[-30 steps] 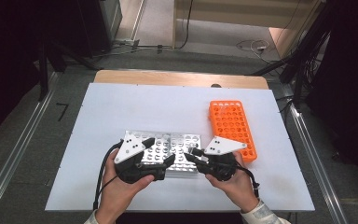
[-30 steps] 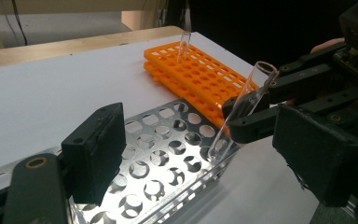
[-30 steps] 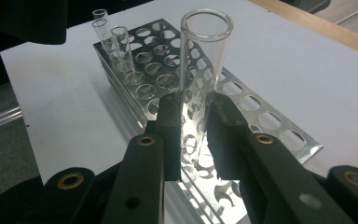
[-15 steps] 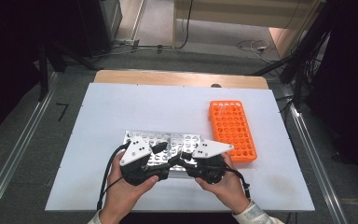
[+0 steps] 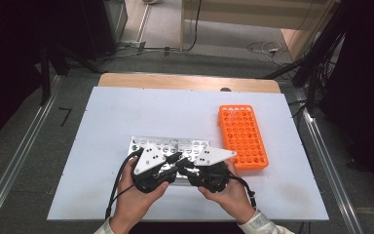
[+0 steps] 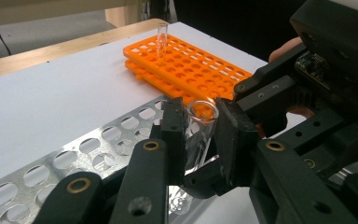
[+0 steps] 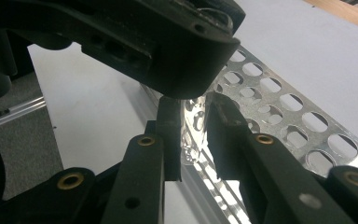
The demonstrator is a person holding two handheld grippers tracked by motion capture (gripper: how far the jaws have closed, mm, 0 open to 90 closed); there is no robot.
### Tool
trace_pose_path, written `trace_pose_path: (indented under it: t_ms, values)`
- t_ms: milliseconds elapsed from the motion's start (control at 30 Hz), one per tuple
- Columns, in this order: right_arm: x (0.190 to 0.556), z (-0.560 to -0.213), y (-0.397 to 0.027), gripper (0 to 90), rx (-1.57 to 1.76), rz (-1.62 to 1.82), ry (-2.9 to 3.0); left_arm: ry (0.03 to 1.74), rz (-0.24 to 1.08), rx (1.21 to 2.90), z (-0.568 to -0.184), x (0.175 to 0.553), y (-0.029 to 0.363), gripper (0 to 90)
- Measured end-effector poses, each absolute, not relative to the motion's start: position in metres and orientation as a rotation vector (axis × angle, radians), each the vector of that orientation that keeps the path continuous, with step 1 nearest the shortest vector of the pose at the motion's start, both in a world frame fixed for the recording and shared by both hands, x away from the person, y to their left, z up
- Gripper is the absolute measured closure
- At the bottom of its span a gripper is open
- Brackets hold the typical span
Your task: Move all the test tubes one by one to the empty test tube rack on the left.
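The left gripper (image 6: 200, 135) has just closed its jaws on the upper part of a clear glass tube (image 6: 199, 133), just over the metal rack (image 5: 168, 145). The right gripper (image 7: 193, 135) is clamped on the tube's lower part. With both gripping, the tube looks ready to pass to the left gripper, perhaps bound for the orange rack (image 5: 243, 136) beside the metal one.

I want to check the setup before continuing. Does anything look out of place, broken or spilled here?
Nothing looks broken or spilled. The one unusual thing is that both tools grip the same glass tube over the metal rack. The orange rack lies flat with a single tube upright in a far corner.
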State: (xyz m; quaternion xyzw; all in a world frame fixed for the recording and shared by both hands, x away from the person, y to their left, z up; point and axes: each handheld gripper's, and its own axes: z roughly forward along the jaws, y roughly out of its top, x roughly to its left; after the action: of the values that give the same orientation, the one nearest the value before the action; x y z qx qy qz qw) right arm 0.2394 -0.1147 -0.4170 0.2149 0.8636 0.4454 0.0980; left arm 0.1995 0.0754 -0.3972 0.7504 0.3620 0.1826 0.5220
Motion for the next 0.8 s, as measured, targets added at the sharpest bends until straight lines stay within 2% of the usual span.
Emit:
trace_pose_path:
  t_ms: [300, 800]
  values:
    - [0.24, -0.4171, -0.1157, 72.6, 0.64, 1.327, 2.562, 0.869, 0.449, 1.801, -0.3969, 0.1997, 0.0759, 75.9]
    - [0.24, -0.4172, -0.117, 51.5, 0.653, 1.349, 2.56, 0.865, 0.439, 1.81, -0.3965, 0.1995, 0.0758, 76.1]
